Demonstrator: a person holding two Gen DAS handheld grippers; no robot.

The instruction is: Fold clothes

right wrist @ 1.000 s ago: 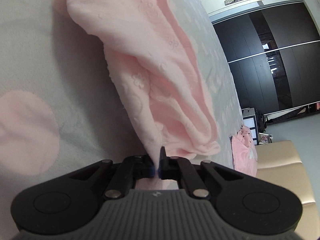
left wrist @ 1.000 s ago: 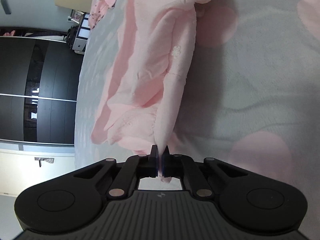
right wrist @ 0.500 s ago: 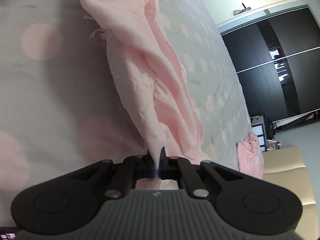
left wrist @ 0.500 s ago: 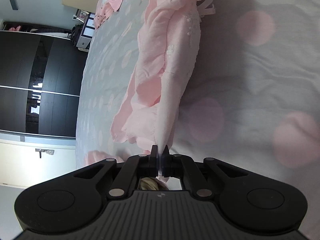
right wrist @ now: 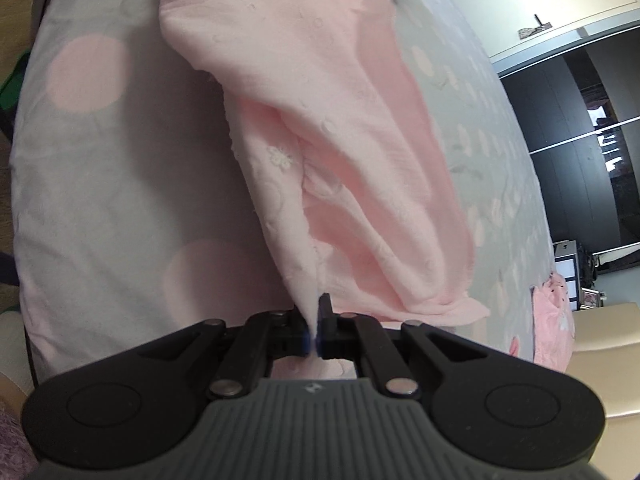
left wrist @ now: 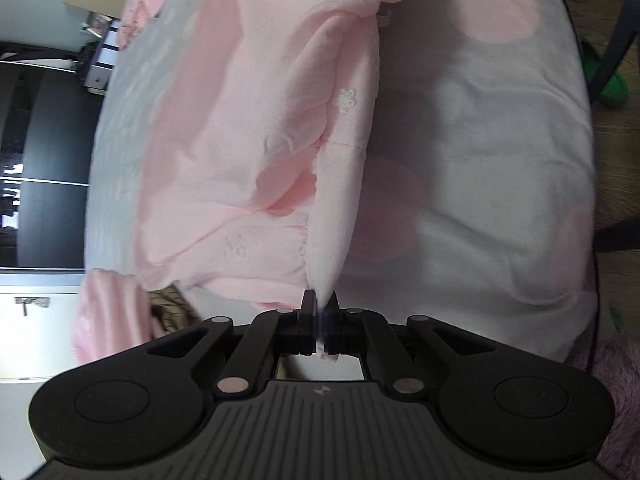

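Note:
A pale pink garment (left wrist: 256,128) with small embroidered white flowers lies stretched over a grey bedspread with pink dots (left wrist: 480,140). My left gripper (left wrist: 320,300) is shut on one edge of it, the cloth pulled taut from the tips. In the right wrist view the same pink garment (right wrist: 340,140) runs up from my right gripper (right wrist: 313,308), which is shut on another edge of it. Both held edges are lifted off the bed while the rest drapes in folds.
The bed's edge (left wrist: 588,160) and wooden floor (left wrist: 616,128) show at the right of the left wrist view. Dark wardrobe doors (right wrist: 580,160) stand beyond the bed. Another pink cloth (right wrist: 554,320) lies near a cream headboard (right wrist: 600,340). A second pink piece (left wrist: 108,312) lies low left.
Both grippers have travelled across the bed with the garment held; the bed's edge and floor have come into view, and the cloth has bunched closer to the cameras.

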